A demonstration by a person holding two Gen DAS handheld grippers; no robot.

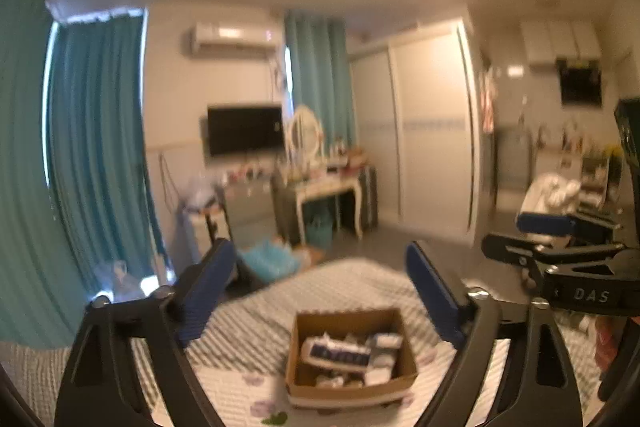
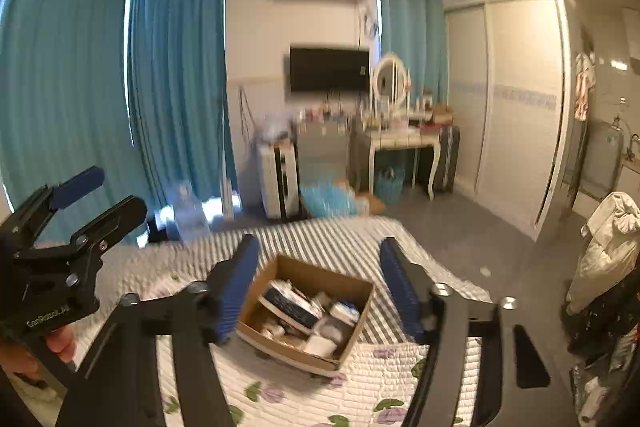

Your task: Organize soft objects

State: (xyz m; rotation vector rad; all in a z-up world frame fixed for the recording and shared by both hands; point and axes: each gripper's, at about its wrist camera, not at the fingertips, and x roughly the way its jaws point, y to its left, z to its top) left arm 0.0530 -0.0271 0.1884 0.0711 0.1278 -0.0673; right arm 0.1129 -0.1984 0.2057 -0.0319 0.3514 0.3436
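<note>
A bedroom with teal curtains; on the bed (image 2: 360,379) sits a cardboard box (image 2: 306,311) holding the soft packs. Left gripper (image 1: 320,291) and right gripper (image 2: 320,287) hover above it, fingers spread and empty, probably ready to reach in.

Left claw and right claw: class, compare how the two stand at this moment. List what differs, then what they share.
The left claw frames the cardboard box almost squarely; the right claw sees that box turned corner-on. In the right wrist view the left claw sits at the picture's left, angled upward; in the left wrist view the right claw lies level at the right edge. Both are open, empty, blue-padded, above the bed.
</note>
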